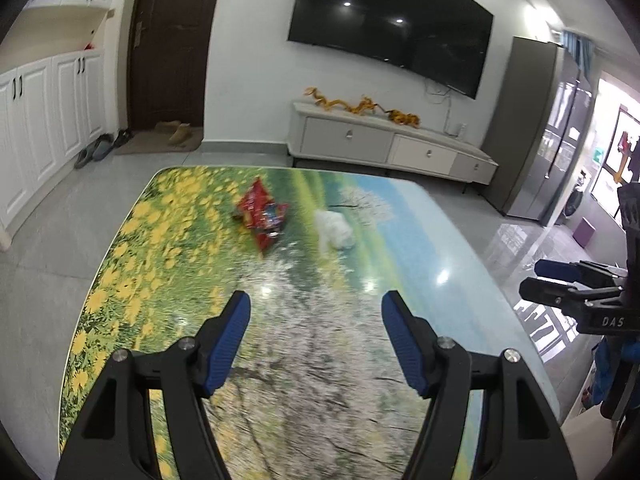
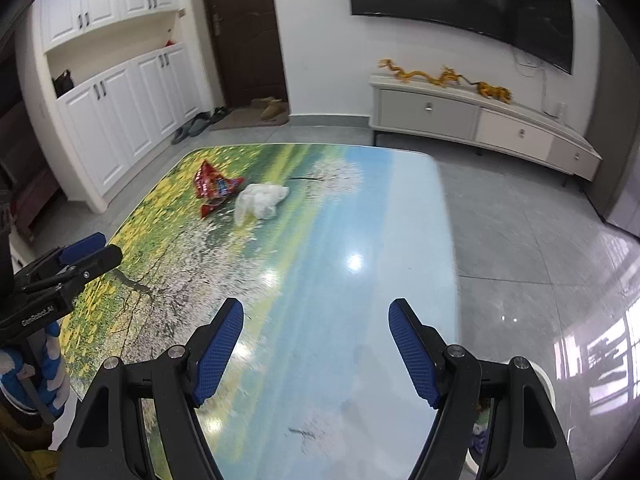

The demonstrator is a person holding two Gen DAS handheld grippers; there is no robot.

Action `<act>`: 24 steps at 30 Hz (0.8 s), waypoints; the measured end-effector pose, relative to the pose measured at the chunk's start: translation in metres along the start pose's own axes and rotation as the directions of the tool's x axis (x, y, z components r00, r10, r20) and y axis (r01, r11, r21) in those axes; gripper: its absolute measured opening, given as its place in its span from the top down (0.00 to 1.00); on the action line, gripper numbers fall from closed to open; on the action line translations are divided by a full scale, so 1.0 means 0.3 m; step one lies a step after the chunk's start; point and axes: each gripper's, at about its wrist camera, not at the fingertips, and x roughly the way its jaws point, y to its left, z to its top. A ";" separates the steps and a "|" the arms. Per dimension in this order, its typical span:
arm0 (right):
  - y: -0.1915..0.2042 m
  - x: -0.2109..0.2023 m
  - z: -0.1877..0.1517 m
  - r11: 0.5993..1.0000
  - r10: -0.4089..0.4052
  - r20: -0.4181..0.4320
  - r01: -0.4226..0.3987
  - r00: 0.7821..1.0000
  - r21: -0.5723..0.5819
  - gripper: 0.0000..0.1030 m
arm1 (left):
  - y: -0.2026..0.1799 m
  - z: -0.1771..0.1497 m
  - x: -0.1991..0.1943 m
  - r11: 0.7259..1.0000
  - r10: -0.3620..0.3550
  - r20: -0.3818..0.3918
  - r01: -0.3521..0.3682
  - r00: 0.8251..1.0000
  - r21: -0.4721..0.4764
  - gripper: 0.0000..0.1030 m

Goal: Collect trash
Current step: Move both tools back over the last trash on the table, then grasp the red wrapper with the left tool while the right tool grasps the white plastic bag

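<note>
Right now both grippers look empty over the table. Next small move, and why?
Probably ease the left gripper forward toward the red snack wrapper. Its jaws stand open with nothing between them, and the wrapper lies ahead, slightly left of its line, on the printed table. The white plastic bag beside it sits nearer the right gripper, also open and empty, so that suits the other hand.

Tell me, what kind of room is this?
Most likely a home living room: a big television hangs on the wall above a low drawer cabinet, and shoes sit by the front door.
</note>
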 end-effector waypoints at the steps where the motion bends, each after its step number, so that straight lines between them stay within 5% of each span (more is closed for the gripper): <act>1: 0.015 0.026 0.015 1.000 0.012 -0.006 -0.013 1.000 -0.012 0.29 | 0.033 0.009 0.028 1.000 0.002 -0.014 -0.002 1.000 -0.013 0.35; 16: 0.117 0.490 0.244 0.982 0.167 -0.072 -0.172 0.983 -0.074 0.29 | 0.205 0.271 0.497 0.999 0.025 -0.096 -0.027 0.995 -0.019 0.35; 24: 0.128 0.675 0.315 0.979 0.192 -0.085 -0.197 0.978 -0.053 0.29 | 0.247 0.298 0.676 1.000 0.019 -0.142 -0.022 0.990 -0.018 0.42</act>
